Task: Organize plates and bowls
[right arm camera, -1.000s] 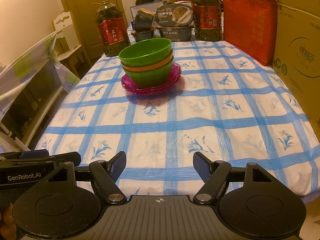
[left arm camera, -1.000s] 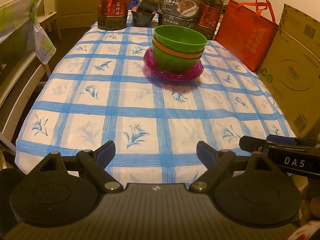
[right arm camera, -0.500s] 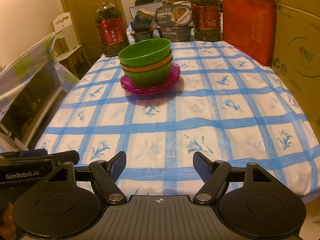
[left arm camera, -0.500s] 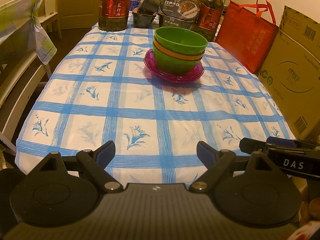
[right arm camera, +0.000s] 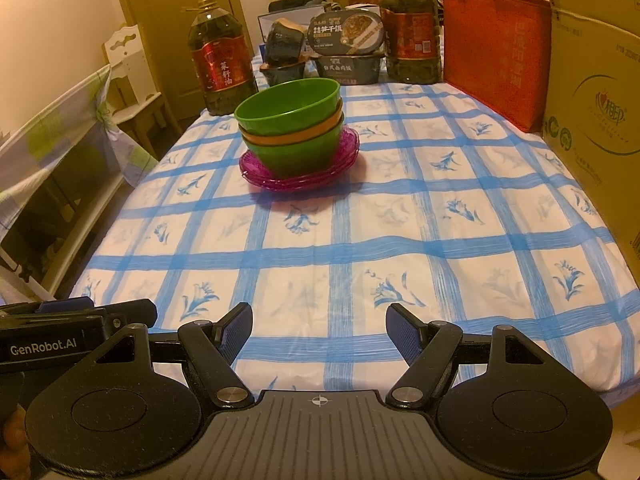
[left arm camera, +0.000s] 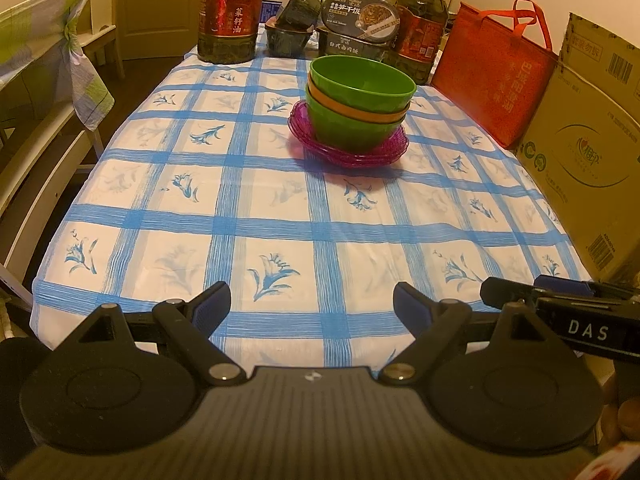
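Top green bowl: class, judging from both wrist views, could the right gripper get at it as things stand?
Probably yes. The right gripper is open, and only bare tablecloth lies between it and the top green bowl, whose rim stands clear atop the stack.

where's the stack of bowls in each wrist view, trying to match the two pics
Left wrist: the stack of bowls sits right of centre in the upper part, on the pink plates.
Right wrist: the stack of bowls sits left of centre in the upper part, on the pink plates.
Shared landmark: the red tote bag, to the right of the stack in both views.
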Demonstrator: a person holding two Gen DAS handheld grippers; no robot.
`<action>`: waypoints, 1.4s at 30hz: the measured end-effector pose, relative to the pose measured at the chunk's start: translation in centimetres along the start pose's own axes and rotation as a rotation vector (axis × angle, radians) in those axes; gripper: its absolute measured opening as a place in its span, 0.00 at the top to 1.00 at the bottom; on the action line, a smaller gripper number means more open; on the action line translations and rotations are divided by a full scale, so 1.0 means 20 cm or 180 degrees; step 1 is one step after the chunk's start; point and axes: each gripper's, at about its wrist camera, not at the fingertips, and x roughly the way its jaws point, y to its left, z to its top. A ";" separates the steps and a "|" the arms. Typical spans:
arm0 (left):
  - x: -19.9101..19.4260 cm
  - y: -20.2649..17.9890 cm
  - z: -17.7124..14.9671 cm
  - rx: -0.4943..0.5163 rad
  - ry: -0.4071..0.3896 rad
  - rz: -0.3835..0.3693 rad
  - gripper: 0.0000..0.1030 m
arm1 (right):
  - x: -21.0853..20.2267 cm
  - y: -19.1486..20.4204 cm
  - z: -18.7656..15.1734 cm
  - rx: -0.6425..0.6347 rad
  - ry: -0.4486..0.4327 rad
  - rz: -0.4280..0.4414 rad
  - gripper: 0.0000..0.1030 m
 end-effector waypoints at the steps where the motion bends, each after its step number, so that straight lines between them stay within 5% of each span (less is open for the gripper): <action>1: 0.00 0.00 0.00 0.0001 0.0001 -0.0001 0.15 | 0.00 0.00 0.00 0.0001 0.0000 -0.0001 0.29; 42: 0.00 0.00 0.01 -0.0013 -0.0007 -0.0002 0.15 | 0.00 0.00 0.00 0.0004 -0.0002 -0.0002 0.29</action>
